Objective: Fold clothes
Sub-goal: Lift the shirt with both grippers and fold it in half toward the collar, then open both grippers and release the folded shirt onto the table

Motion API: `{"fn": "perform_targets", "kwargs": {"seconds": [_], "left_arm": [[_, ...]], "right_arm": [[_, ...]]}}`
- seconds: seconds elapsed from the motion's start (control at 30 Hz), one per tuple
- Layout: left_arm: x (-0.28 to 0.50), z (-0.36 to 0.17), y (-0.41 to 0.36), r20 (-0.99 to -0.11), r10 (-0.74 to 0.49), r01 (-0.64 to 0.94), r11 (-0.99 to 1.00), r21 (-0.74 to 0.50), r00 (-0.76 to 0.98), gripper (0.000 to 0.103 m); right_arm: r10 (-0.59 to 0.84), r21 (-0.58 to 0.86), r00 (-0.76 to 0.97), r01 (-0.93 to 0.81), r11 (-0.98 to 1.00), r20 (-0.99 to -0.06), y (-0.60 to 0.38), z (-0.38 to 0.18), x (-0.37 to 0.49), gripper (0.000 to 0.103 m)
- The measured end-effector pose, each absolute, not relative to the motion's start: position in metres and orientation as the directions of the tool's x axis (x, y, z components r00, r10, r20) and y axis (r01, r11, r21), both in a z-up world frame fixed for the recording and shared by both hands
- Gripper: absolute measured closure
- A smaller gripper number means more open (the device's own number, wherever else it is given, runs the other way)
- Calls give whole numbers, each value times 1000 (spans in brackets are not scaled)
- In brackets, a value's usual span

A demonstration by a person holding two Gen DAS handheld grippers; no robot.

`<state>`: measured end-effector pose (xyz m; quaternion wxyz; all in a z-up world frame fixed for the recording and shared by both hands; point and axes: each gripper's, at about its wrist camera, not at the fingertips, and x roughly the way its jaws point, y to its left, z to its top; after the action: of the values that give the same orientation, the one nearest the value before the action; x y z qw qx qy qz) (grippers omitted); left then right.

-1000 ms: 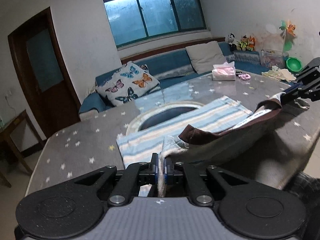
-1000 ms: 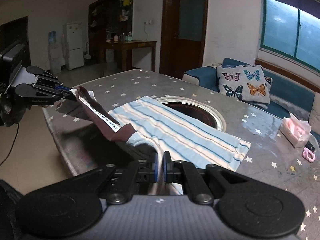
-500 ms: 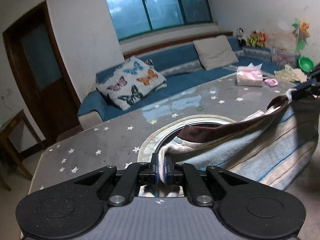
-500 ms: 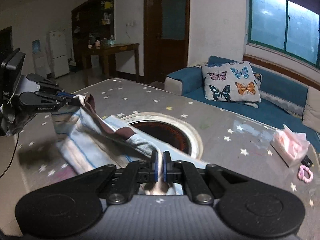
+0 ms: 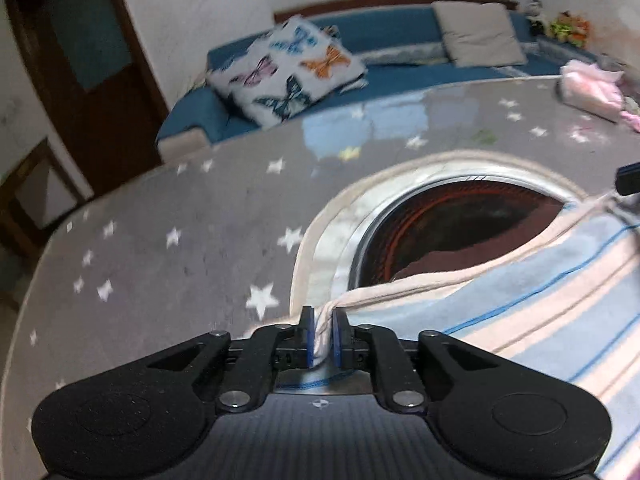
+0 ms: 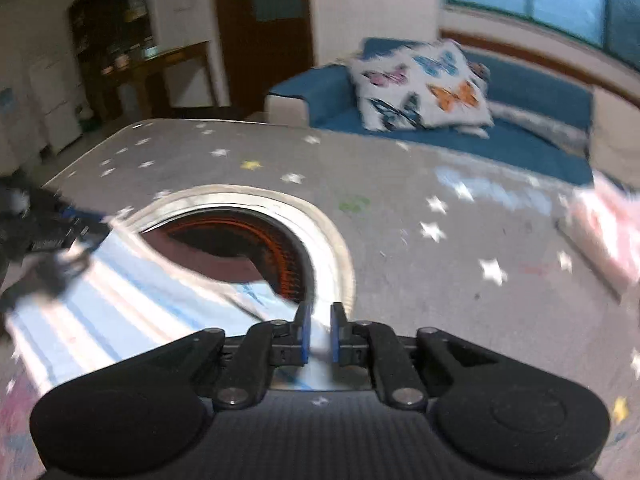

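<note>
The left gripper (image 5: 321, 336) has a bunched cream-edged corner of the striped garment (image 5: 540, 292) between its blue pads, and its jaws are opening: there is daylight on either side of the cloth, so the corner is being let go. The right gripper (image 6: 319, 334) is doing the same; its jaws are opening with the pale, blurred edge of the striped garment (image 6: 120, 304) lying in the gap, not pressed from either side.

From the left gripper the garment spreads off to the right and ahead, its upper edge draped over the rim of the round recessed burner (image 5: 460, 220) set into the star-printed tablecloth (image 5: 180, 240). From the right gripper it lies to the left, with the other gripper (image 6: 52, 236) at its far corner.

The step in hand looks like laying down a fold. To do it well, both corners should drop together so the folded edge stays straight. Each gripper should back straight out along its fingers without snagging the hem. The dark opening ahead is a risk: slack cloth could sag into it, so the fold is better kept on the near, flat side.
</note>
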<state>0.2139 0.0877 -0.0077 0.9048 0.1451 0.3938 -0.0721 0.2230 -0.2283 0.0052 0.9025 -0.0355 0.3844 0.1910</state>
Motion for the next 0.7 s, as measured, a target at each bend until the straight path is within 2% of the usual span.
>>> {"fn": "perform_targets", "kwargs": {"seconds": [0.07, 0.2, 0.27, 0.53, 0.7], "left_arm": [[215, -12, 91, -730, 0, 226, 951, 211, 683, 75], [218, -3, 94, -711, 3, 207, 956, 209, 703, 73], [218, 5, 95, -696, 7, 192, 959, 208, 718, 69], [199, 21, 86, -700, -84, 267, 951, 156, 709, 70], [205, 7, 73, -734, -112, 315, 938, 144, 670, 70]], "right_arm": [[314, 113, 642, -334, 936, -700, -237, -1, 224, 90], [314, 124, 662, -318, 940, -680, -248, 3, 213, 90], [323, 116, 663, -337, 934, -675, -246, 7, 209, 90], [418, 152, 598, -444, 883, -684, -205, 4, 218, 90], [405, 162, 575, -427, 890, -711, -189, -18, 232, 90]]}}
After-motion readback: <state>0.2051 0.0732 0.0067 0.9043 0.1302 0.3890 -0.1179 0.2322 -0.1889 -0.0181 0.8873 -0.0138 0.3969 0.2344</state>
